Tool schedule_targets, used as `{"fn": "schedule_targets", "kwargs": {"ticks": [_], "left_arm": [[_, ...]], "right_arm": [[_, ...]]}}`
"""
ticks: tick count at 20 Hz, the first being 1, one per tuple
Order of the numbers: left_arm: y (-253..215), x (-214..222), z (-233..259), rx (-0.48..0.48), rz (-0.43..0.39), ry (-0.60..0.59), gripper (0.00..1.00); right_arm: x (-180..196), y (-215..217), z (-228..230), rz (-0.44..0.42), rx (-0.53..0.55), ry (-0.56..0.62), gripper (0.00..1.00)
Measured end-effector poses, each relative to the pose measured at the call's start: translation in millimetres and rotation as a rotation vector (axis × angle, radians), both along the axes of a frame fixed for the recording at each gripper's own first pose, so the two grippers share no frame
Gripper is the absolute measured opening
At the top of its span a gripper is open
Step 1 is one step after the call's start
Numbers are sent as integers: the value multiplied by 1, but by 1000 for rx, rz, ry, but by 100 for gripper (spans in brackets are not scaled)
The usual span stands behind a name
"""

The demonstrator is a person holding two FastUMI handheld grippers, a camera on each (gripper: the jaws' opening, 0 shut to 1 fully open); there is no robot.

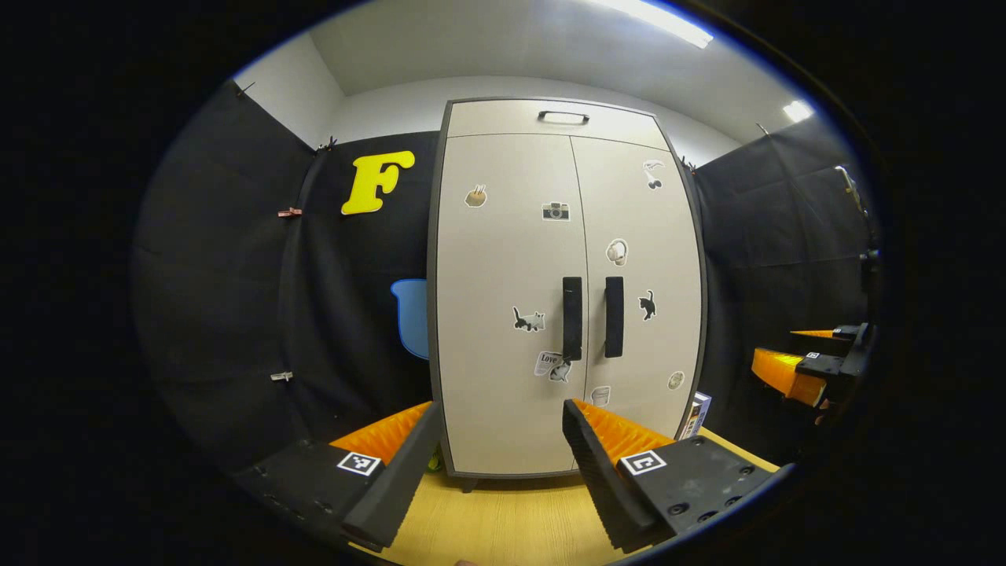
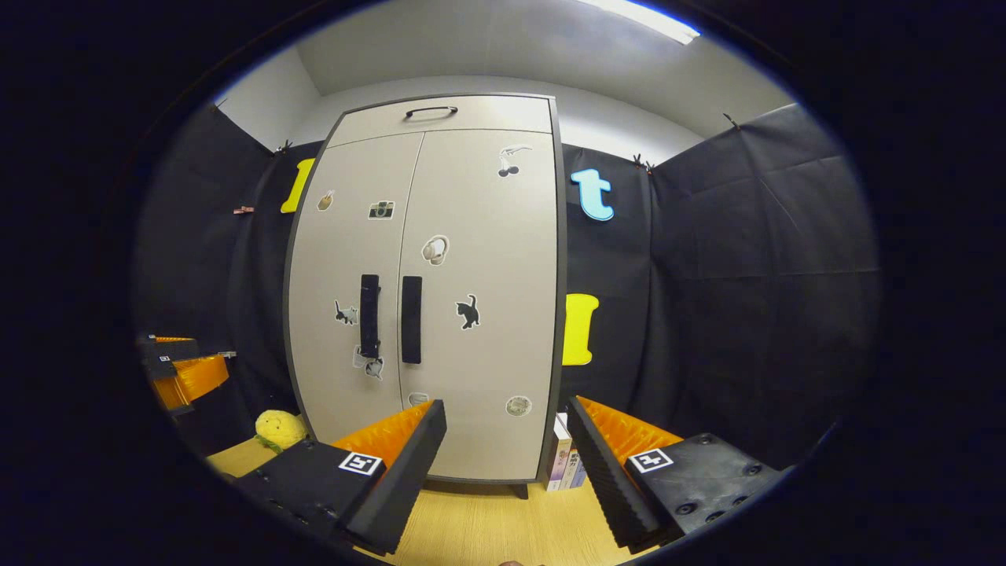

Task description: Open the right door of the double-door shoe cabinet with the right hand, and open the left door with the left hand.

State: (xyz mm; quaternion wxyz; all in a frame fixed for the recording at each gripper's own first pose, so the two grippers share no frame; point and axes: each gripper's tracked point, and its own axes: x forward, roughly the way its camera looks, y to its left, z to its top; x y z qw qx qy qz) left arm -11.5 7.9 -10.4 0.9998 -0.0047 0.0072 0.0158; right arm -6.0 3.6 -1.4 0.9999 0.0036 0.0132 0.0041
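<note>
Your shoe cabinet [image 1: 511,314] at frame centre has both doors closed, contents hidden; your left gripper [image 1: 499,440] and right gripper [image 2: 507,440] gape apart, empty.

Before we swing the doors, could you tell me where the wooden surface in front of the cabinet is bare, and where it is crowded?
Free: the wooden surface before the cabinet, between the open right gripper fingers, likewise ahead of the open left gripper. Crowded: the yellow plush toy at the cabinet's left foot and the books against its right side.
</note>
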Motion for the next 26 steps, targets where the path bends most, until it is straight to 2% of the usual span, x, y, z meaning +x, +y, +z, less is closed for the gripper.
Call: {"fn": "schedule_targets", "kwargs": {"ticks": [6,9,13,19,22,26], "left_arm": [[6,-5,-3,8,-5,11,95],[10,-11,-6,-6,-9,17,95],[13,-20,-11,-48,-29,24,95],[30,-37,-38,-23,-61,65,95],[37,-48,-46,-52,-81,75,95],[58,-56,-49,-63,-55,85,95]], "right_arm": [[2,11,-1,-3,33,35,98],[7,27,-2,22,59,85,98],[28,43,9,19,90,121,98],[64,74,25,29,36,147,98],[83,90,41,32,16,111,98],[111,111,52,55,20,97,98]]}}
